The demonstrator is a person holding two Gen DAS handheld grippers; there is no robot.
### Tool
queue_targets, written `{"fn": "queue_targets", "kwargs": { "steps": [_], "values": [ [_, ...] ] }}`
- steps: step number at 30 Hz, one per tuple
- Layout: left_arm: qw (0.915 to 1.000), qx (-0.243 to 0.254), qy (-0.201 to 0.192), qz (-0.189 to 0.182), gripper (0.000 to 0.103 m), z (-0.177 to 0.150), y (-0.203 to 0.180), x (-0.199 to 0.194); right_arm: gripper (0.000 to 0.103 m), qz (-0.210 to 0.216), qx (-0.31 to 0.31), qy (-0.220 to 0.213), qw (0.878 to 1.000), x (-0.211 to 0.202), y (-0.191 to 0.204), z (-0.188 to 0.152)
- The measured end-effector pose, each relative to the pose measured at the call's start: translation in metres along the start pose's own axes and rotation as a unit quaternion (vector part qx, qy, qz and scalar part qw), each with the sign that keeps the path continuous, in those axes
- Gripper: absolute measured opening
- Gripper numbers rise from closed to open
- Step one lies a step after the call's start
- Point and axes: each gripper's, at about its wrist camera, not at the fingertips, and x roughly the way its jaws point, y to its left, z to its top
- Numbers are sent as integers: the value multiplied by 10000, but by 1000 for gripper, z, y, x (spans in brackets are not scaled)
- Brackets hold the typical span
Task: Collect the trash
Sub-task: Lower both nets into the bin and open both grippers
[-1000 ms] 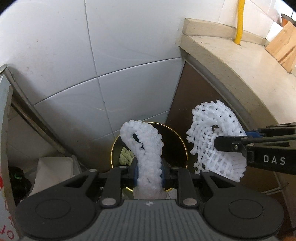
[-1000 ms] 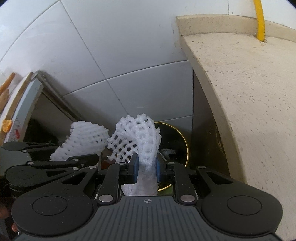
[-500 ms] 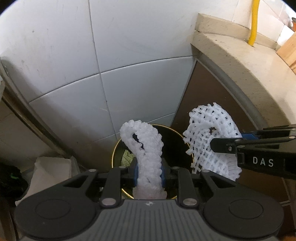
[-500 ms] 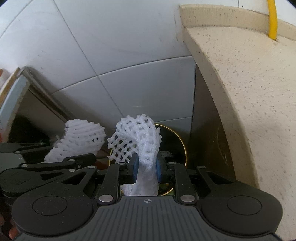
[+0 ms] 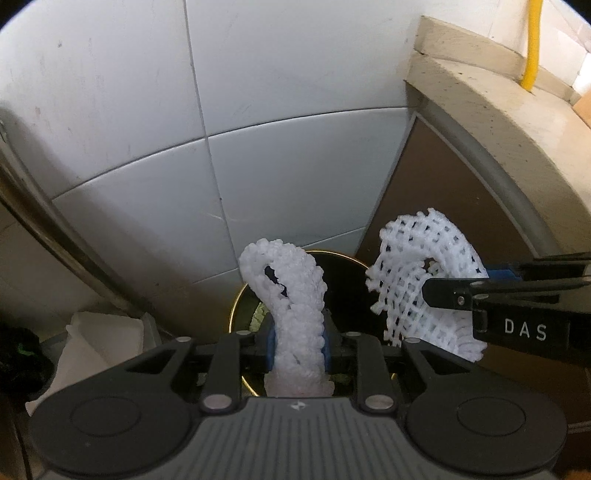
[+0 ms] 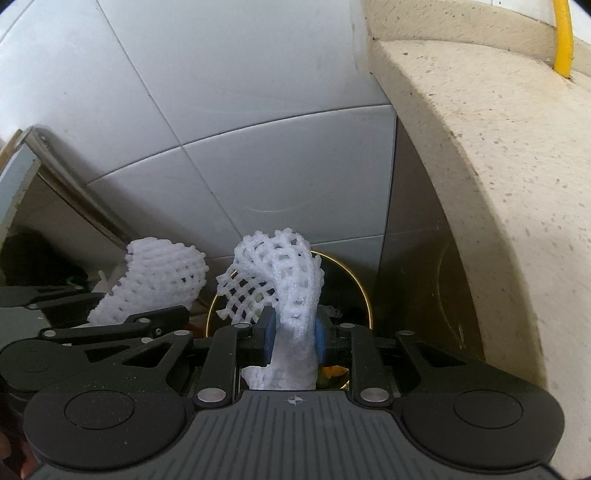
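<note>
My left gripper (image 5: 298, 343) has a white foam fruit net (image 5: 284, 288) between its blue pads; the jaws are opening, and the pads still touch the net. It hangs over a dark round bin with a gold rim (image 5: 236, 314) on the floor. My right gripper (image 6: 293, 338) has a second, wider-meshed foam net (image 6: 288, 266) between its pads; its jaws are opening too. That net is over the same gold-rimmed bin (image 6: 364, 295). The two grippers are side by side: the right gripper (image 5: 454, 282) with its net (image 5: 406, 266) shows in the left wrist view, and the left net (image 6: 162, 269) in the right wrist view.
A white tiled wall (image 5: 277, 166) stands right behind the bin. A speckled beige counter (image 6: 498, 166) overhangs on the right, with a brown cabinet side (image 5: 424, 184) below it and a yellow pipe (image 6: 563, 33) at its back. White paper (image 5: 99, 332) lies left of the bin.
Both grippers have sunk a little towards the bin with their nets. The pads of each stand slightly wider apart than before.
</note>
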Motion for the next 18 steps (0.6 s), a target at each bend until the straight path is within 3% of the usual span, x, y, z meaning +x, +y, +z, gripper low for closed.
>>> {"fn": "queue_targets", "kwargs": {
  "steps": [6,11,18],
  "values": [
    [9999,-77,-50,43,40,1,0,8,39,-54,-20,-11,10000,11,3,1],
    [9998,-18,-140,126,45,2,-2,10,41,-51,-25,-61,10000,12,3,1],
    [9993,-7,-245,281,60,4,-2,12,43,-8,-53,-181,9998,7,2,-6]
  ]
}}
